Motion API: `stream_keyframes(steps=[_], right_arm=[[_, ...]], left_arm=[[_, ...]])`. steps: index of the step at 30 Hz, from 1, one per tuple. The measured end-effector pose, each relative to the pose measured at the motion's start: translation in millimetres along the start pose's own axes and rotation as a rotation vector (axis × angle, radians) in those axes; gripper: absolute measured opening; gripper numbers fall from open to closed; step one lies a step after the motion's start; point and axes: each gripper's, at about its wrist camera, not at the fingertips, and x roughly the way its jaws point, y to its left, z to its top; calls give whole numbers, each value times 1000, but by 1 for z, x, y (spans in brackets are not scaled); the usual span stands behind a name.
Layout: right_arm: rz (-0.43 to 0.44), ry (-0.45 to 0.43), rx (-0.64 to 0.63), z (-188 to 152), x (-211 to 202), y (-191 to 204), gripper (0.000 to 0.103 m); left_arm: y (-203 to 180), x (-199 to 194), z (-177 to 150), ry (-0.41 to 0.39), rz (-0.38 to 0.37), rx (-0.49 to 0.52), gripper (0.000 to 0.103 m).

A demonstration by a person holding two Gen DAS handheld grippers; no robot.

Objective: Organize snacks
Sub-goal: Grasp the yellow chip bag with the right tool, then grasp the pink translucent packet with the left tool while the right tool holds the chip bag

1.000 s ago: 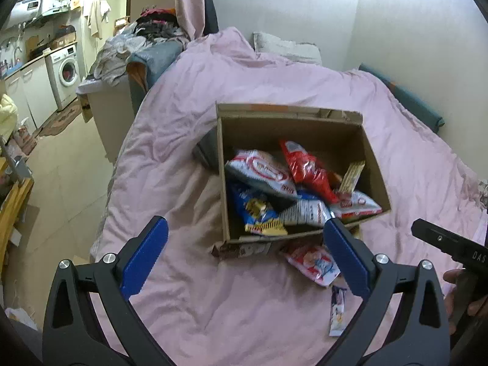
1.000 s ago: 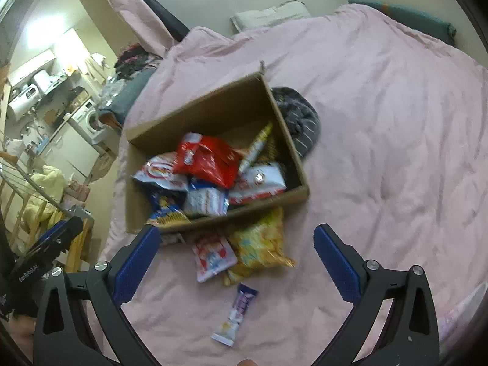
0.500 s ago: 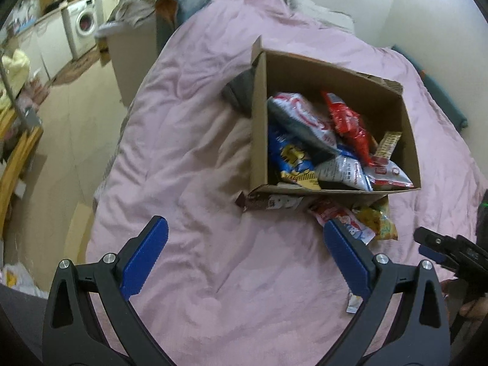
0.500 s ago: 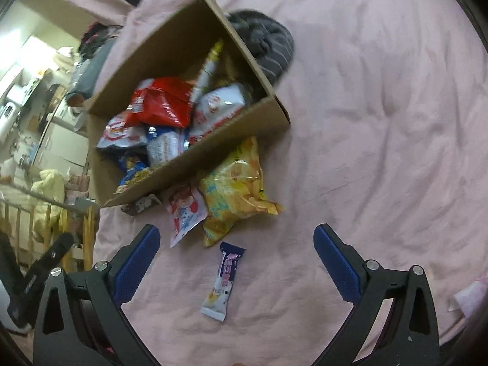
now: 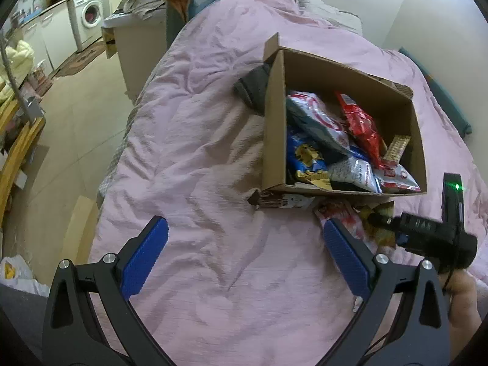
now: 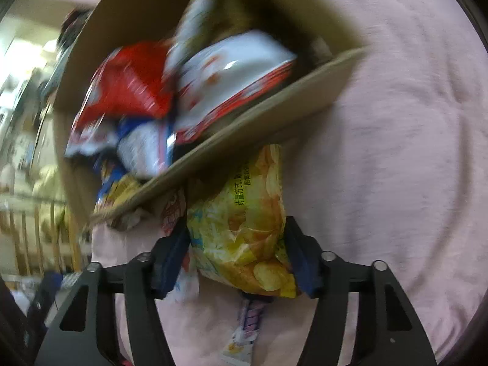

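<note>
A yellow chip bag (image 6: 244, 228) is seen lying on the pink bedcover (image 6: 396, 152), right between the blue pads of the right gripper (image 6: 236, 256). The jaws are closing on it, with a pad at each side of the bag; whether the pads already press on it cannot be told from the blurred view. The far end of the bag is tucked under the near wall of the cardboard box (image 6: 274, 106), which lies just ahead of the fingers. Beneath the bag's near end, close in under the gripper, a small purple-and-white snack bar (image 6: 247, 326) is seen on the cover. To the left of the left pad, a red-and-white packet (image 6: 172, 210) is partly hidden by the box edge.

Inside the box a red bag (image 5: 361, 122), a white-and-red bag (image 5: 317, 119), a blue-and-yellow bag (image 5: 305, 158) and a tan wafer bar (image 5: 396, 148) are piled together. A brown packet (image 5: 280, 202) is wedged under the box's near-left corner.

The left gripper (image 5: 244, 253) is held wide open above bare bedcover, with nothing between its pads; the box lies ahead of it and to its right. Beyond its right finger the dark body of the right gripper is seen, with a hand (image 5: 463, 299) below it. Behind the box a dark garment (image 5: 254, 87) is lying. Far off to the left a washing machine (image 5: 88, 18) is seen.
</note>
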Motion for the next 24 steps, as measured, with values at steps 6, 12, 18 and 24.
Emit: stream_keyframes(steps=[6, 12, 18, 24], right_arm=[[125, 106, -169, -30, 3, 36, 42], [153, 104, -239, -58, -18, 43, 41], [170, 10, -196, -56, -51, 31, 41], [180, -46, -149, -49, -65, 19, 41]], left_arm=[[5, 7, 3, 27, 3, -44, 101], [2, 8, 3, 30, 15, -46, 101], [-3, 16, 0, 65, 12, -58, 101], [-12, 33, -2, 114, 26, -58, 101]])
